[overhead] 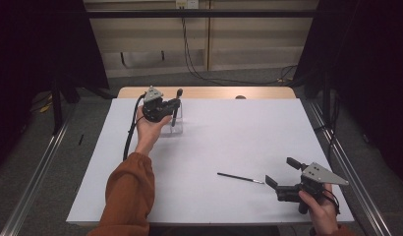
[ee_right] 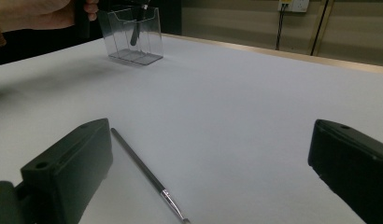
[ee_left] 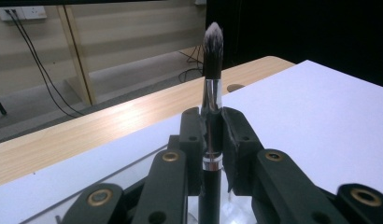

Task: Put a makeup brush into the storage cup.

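Observation:
My left gripper (overhead: 174, 104) is shut on a thick black makeup brush (ee_left: 212, 88), held upright with its grey-white bristle tip up; the pads (ee_left: 236, 140) clamp its silver ferrule. The brush (overhead: 177, 105) hangs over a clear plastic holder (overhead: 173, 127) at the table's far left, its lower end inside the holder (ee_right: 133, 35). A thin black brush (overhead: 240, 178) with a silver tip lies flat at the front right. My right gripper (overhead: 281, 171) stands open just right of it; in the right gripper view the thin brush (ee_right: 147, 175) lies by the left jaw.
The white table top (overhead: 229, 137) has a wooden strip (overhead: 209, 92) along its far edge, with a small round hole (overhead: 240, 97) in it. Cables hang on the back wall. Dark curtains flank both sides.

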`<state>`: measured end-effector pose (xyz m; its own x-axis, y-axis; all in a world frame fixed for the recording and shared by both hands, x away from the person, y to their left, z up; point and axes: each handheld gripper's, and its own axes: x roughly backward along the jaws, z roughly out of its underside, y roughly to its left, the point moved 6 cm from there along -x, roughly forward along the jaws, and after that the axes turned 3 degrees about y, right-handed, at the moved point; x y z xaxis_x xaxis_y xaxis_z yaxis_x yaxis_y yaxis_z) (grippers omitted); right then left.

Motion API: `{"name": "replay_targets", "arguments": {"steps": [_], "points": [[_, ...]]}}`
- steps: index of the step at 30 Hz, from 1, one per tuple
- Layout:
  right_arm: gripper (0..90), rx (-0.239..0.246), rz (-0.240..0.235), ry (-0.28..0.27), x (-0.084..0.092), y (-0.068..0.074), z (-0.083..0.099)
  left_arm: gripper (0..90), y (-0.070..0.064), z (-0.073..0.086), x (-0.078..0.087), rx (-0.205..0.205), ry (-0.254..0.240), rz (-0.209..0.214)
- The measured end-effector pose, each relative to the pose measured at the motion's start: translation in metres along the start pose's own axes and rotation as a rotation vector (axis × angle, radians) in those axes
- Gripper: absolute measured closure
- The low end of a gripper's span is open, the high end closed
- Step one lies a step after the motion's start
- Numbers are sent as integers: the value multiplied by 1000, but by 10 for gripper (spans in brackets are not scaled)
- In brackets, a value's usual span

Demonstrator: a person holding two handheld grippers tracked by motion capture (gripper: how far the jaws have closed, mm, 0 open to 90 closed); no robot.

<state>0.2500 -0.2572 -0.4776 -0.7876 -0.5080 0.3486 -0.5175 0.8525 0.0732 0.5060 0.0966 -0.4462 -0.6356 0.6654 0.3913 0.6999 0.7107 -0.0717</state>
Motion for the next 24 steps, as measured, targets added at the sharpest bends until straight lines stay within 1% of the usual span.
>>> {"name": "replay_targets", "arguments": {"steps": [4,8,11,12,13,15,16,17,18,19,20,22,24], "points": [[0,-1,1,2,0,0,0,793,2,1,1,11,6,-3],[0,-3,0,3,0,0,0,792,4,3,2,9,17,-9],[0,-2,-1,3,-1,0,0,790,2,2,3,23,25,-3],[0,-2,0,3,0,0,0,787,2,2,3,29,25,-7],[0,0,1,2,0,0,0,772,2,2,3,23,29,-14],[0,2,0,2,0,1,0,733,3,3,3,25,32,-21],[0,2,-1,0,0,1,0,709,3,3,3,43,38,-17],[0,3,-2,-1,0,1,0,705,2,3,3,50,49,-9],[0,2,-2,0,0,1,0,685,2,4,3,39,59,-29],[0,0,-1,2,0,0,0,645,2,3,4,38,56,-31],[0,-2,0,3,0,0,0,629,3,3,5,44,51,-27],[0,-2,0,2,-1,0,0,560,6,3,6,38,42,-48],[0,3,-3,0,0,1,0,504,6,3,8,42,30,-37]]}}
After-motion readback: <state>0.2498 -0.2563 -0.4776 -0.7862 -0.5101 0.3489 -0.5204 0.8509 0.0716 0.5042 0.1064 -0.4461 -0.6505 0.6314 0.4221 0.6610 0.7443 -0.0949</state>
